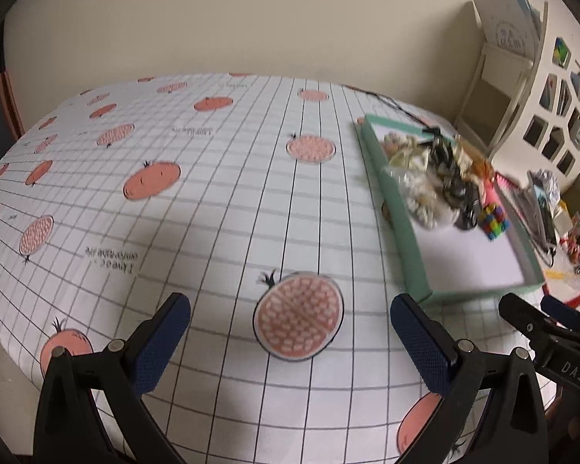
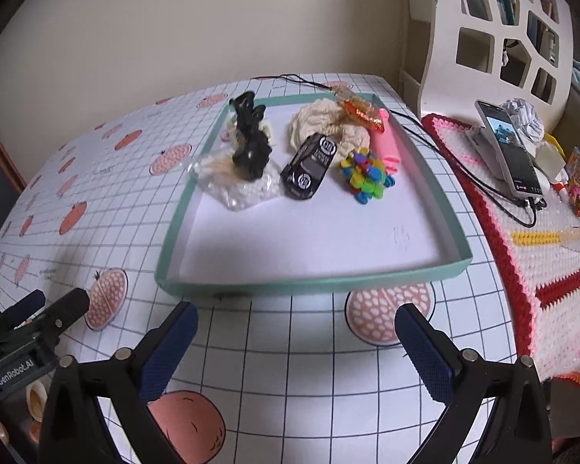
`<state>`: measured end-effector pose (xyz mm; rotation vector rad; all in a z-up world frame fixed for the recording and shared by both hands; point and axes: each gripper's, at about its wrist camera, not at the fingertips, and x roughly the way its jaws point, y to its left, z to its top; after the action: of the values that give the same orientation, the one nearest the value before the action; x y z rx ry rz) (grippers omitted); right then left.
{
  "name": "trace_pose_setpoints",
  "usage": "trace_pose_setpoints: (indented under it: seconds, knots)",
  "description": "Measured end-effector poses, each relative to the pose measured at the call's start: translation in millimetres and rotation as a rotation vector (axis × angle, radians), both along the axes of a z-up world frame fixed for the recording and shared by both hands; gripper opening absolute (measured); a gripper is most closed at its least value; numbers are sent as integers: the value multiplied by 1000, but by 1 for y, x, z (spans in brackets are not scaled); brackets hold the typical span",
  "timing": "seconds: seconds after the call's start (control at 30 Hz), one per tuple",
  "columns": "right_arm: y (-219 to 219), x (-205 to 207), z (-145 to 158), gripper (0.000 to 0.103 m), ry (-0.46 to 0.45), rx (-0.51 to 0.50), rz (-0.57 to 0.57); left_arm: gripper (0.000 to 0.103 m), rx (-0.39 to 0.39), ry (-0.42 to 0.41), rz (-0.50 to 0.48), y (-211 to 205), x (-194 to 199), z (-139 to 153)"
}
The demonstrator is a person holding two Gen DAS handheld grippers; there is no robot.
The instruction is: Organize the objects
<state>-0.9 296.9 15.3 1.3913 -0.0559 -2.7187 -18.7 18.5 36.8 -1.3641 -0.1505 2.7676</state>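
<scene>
Left gripper (image 1: 290, 332): its fingers are standing wide apart and gripping nothing, hovering over the gridded tablecloth (image 1: 220, 201).
Right gripper (image 2: 295, 342): it is gaping just as wide, also empty, facing the near wall of the teal tray (image 2: 309, 284).
Tray contents: ahead of the right fingers, at the tray's far end, a toy car (image 2: 309, 164), a black figurine (image 2: 249, 141), a bag of white beads (image 2: 237, 189), colourful clips (image 2: 367, 176), a cream fabric bundle (image 2: 321, 121) and a pink item (image 2: 388, 143) are lying bunched together.
Done: these pieces are sitting inside the tray; the half nearest the fingers is bare.
Left: small clutter is lying on the crocheted mat (image 2: 537, 263) to the right of the right fingers, possibly still to be sorted; it is too small to name.
Progress: seemingly late.
</scene>
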Motion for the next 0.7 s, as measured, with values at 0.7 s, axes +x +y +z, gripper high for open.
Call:
trace_pose_setpoints:
  seconds: [0.7]
  knots:
    - [-7,6,-36,103,-66,69,-1,103,-50,-91,-8,-3,7,-31]
